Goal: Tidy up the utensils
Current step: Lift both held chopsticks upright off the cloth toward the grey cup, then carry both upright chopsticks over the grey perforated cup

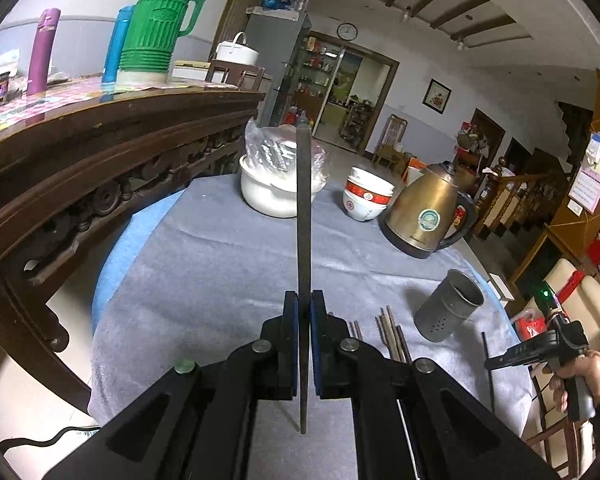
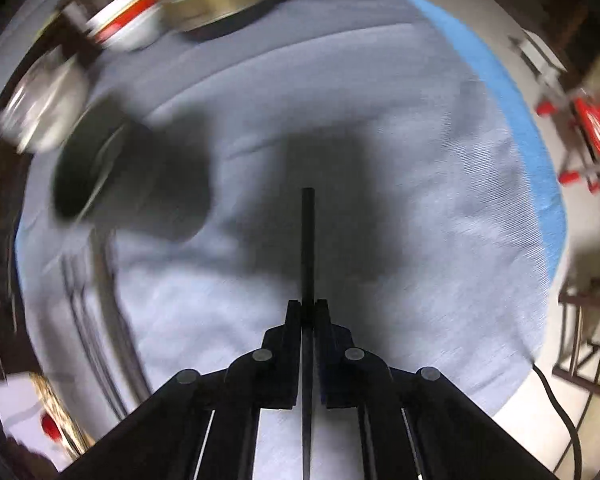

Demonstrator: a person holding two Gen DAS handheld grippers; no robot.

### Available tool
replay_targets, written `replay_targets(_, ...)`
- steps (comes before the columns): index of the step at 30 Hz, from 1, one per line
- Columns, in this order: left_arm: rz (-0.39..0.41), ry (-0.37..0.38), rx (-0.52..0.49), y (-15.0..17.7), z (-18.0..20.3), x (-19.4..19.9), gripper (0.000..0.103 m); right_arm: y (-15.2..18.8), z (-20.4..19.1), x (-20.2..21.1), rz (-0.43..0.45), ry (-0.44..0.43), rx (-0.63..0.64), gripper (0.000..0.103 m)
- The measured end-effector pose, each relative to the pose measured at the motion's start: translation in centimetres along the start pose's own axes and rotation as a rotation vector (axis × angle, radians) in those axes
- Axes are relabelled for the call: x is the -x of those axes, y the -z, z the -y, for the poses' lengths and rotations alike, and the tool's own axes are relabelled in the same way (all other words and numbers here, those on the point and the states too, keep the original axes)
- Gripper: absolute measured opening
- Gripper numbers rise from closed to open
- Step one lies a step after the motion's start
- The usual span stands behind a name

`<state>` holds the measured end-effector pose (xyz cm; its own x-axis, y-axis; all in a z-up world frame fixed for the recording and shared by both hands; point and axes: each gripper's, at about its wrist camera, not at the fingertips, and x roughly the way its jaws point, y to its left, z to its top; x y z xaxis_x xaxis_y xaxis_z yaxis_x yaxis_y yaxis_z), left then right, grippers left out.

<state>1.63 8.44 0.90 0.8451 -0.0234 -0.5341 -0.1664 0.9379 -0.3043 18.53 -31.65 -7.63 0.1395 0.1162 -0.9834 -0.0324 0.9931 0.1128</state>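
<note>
My left gripper (image 1: 304, 304) is shut on a dark chopstick (image 1: 304, 216) that points up and away above the table. Several loose chopsticks (image 1: 392, 334) lie on the grey cloth just right of it. A grey metal utensil holder (image 1: 448, 306) stands tilted to the right of them. My right gripper (image 2: 309, 310) is shut on another dark chopstick (image 2: 308, 248) above the cloth; it also shows in the left wrist view (image 1: 536, 354), held by a hand. The right wrist view is blurred; the holder (image 2: 100, 172) shows at left, with chopsticks (image 2: 100, 300) below it.
A white pot with a plastic bag (image 1: 278, 178), stacked red-and-white bowls (image 1: 366, 194) and a brass kettle (image 1: 426, 214) stand at the back of the round table (image 1: 204, 248). A carved wooden sideboard (image 1: 100, 144) with flasks is on the left. Chairs stand to the right.
</note>
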Motion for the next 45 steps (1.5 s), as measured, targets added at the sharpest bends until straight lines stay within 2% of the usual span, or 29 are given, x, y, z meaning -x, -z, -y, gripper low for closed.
replay_targets(6, -0.008, -0.003, -0.016, 0.5, 0.8, 0.2, 0.005, 2.1, -5.9, 0.2, 0.023, -0.026, 0.161, 0.007)
replay_targets(12, -0.026, -0.01, -0.013, 0.3, 0.5, -0.5, 0.005, 1.3, -11.1, -1.5, 0.0, -0.022, 0.234, 0.007)
replay_targets(14, -0.035, -0.009, -0.006, 0.2, 0.3, -0.8, 0.005, -0.4, -11.3, -2.4, -0.012, -0.012, 0.241, 0.007)
replay_targets(19, -0.035, -0.011, -0.007, 0.1, 0.2, -1.0, 0.005, -1.3, -11.8, -3.8, -0.039, 0.013, 0.266, 0.007)
replay_targets(20, -0.037, -0.01, -0.006, 0.1, 0.2, -1.0, 0.005, -1.4, -11.9, -3.8, -0.055, 0.015, 0.268, 0.01)
replay_targets(24, -0.042, -0.008, -0.011, 0.2, 0.4, -1.3, 0.005, -2.7, -12.3, -4.5, -0.104, 0.058, 0.307, 0.01)
replay_targets(29, -0.036, -0.014, -0.016, 0.2, 0.5, -0.9, 0.005, -3.7, -13.9, -5.1, -0.104, 0.059, 0.308, 0.007)
replay_targets(32, -0.024, -0.021, -0.016, 0.0, 0.5, -0.6, 0.005, -3.1, -15.0, -3.3, -0.025, 0.012, 0.301, 0.007)
replay_targets(34, -0.013, -0.023, -0.016, -0.1, 0.6, -0.5, 0.005, -1.8, -14.8, -0.3, 0.074, -0.05, 0.281, 0.007)
replay_targets(36, -0.001, -0.023, -0.016, -0.3, 0.9, -0.4, 0.005, -1.2, -13.8, 2.8, 0.21, -0.104, 0.226, 0.007)
replay_targets(38, 0.014, -0.032, -0.024, -0.3, 1.3, -0.6, 0.005, -0.2, -12.1, 6.0, 0.391, -0.176, 0.163, 0.007)
replay_targets(39, 0.018, -0.038, -0.029, -0.4, 1.5, -0.7, 0.005, 0.3, -11.0, 7.1, 0.456, -0.185, 0.111, 0.007)
replay_targets(41, 0.013, -0.04, -0.032, -0.3, 1.8, -1.0, 0.005, 1.5, -8.7, 8.3, 0.532, -0.234, 0.039, 0.007)
replay_targets(45, 0.014, -0.045, -0.04, -0.2, 2.4, -1.3, 0.005, 3.9, -7.8, 8.7, 0.658, -0.18, -0.003, 0.007)
